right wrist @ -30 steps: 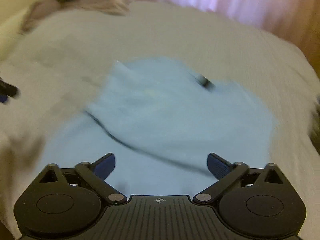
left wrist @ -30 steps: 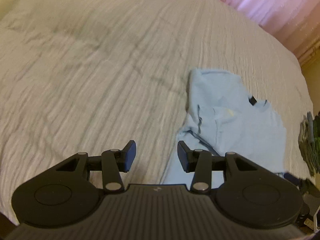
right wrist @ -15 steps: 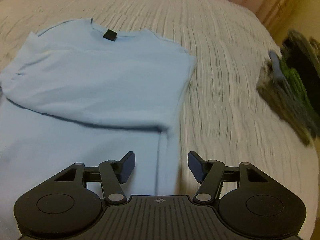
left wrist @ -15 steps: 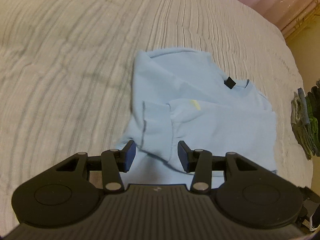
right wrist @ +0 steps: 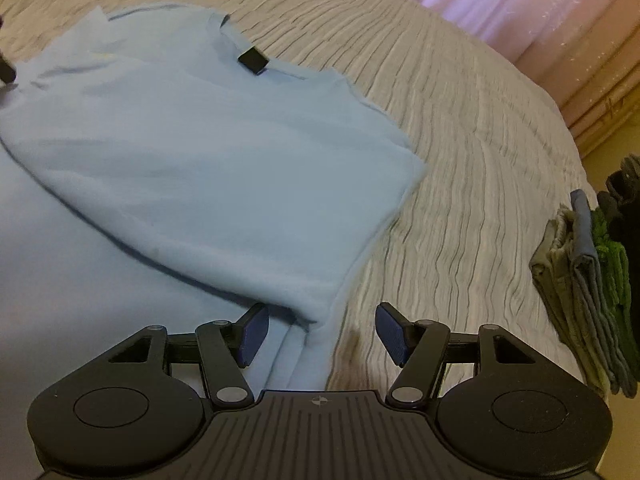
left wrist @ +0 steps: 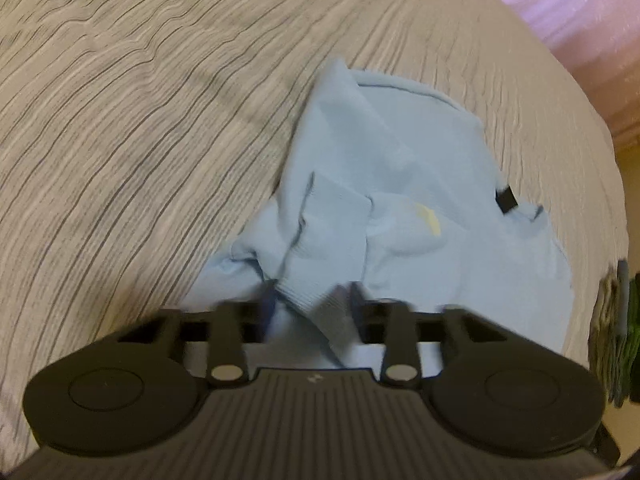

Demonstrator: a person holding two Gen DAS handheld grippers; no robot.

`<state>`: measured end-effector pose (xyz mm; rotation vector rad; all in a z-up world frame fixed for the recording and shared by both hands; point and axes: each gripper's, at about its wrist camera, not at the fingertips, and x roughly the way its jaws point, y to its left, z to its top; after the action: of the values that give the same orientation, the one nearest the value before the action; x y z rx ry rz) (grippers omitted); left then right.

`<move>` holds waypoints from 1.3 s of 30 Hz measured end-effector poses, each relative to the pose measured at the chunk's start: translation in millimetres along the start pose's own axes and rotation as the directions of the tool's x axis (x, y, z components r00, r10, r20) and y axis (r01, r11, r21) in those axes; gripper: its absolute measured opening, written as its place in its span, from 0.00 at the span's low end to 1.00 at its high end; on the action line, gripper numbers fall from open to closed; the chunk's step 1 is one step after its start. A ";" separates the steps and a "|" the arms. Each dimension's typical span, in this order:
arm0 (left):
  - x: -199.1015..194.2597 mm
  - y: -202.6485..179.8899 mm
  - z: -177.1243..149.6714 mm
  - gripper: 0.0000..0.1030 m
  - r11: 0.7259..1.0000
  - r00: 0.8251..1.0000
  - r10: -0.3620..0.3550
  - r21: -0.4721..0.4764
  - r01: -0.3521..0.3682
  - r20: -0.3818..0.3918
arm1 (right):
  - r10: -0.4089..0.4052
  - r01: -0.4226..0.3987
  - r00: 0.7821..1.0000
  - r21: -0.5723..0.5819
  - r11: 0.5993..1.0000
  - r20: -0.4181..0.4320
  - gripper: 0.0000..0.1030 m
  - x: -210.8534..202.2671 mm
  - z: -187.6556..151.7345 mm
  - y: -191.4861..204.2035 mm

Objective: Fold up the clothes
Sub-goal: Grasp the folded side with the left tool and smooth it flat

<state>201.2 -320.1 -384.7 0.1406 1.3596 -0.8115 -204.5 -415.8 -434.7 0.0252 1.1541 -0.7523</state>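
Left wrist view shows the left gripper [left wrist: 310,308] low over the bed [left wrist: 140,120], its jaws just closing on a bunched ribbed cuff of the light blue shirt [left wrist: 400,168], which lies rumpled on the ribbed bedspread. Right wrist view shows the right gripper [right wrist: 318,332] with jaws closing but still apart, straddling the shirt's [right wrist: 192,152] folded edge without pinching it. Folded clothes [right wrist: 584,292] sit stacked near the bed's right side.
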 end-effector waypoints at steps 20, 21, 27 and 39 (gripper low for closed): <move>10.7 -11.9 11.4 0.14 0.932 0.988 0.130 0.329 -0.151 0.085 | 0.030 -0.017 0.995 0.140 0.990 -0.093 0.66 -15.1 -6.0 -7.9; 4.8 -14.1 12.8 0.14 0.935 0.988 0.108 0.328 -0.138 0.110 | 0.044 -0.031 0.995 0.150 0.988 -0.086 0.66 -21.0 -6.9 -11.6; -4.2 -37.9 20.2 0.14 0.909 0.991 0.001 0.413 -0.057 0.136 | 0.182 -0.187 0.982 0.270 0.944 0.044 0.61 -46.3 9.6 -33.5; 11.0 -62.6 22.8 0.21 0.840 0.968 0.247 0.486 -0.240 0.051 | 0.213 -0.116 0.970 0.551 0.826 -0.114 0.57 -30.3 17.4 -54.7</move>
<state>182.7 -382.5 -366.7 0.7081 1.0931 -0.9233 -226.2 -448.1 -382.8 0.6736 1.0498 -0.9133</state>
